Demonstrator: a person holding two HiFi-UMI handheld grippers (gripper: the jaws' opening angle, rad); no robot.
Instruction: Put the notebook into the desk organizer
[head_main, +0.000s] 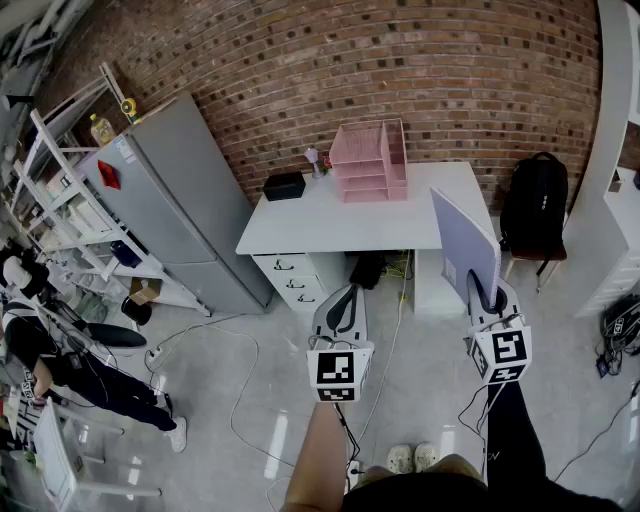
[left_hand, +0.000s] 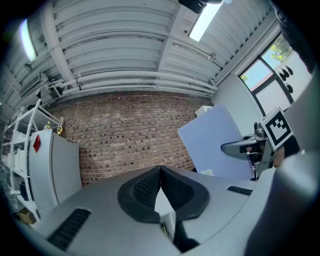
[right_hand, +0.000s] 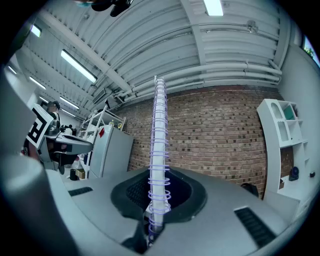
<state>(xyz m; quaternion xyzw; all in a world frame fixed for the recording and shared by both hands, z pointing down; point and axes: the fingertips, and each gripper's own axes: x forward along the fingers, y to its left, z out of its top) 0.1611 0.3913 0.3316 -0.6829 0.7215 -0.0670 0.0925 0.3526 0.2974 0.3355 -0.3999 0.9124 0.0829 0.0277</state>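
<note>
A lavender spiral-bound notebook stands upright in my right gripper, which is shut on its lower edge. In the right gripper view the notebook's spiral spine rises edge-on from between the pads of the right gripper. My left gripper hangs to the left of it, shut with nothing held; its pads meet in the left gripper view, where the notebook shows at the right. The pink desk organizer stands at the back of the white desk, well ahead of both grippers.
A black box and a small lamp sit on the desk left of the organizer. A grey refrigerator and metal racks stand at the left, a black backpack on a chair at the right. Cables cross the floor. A person stands far left.
</note>
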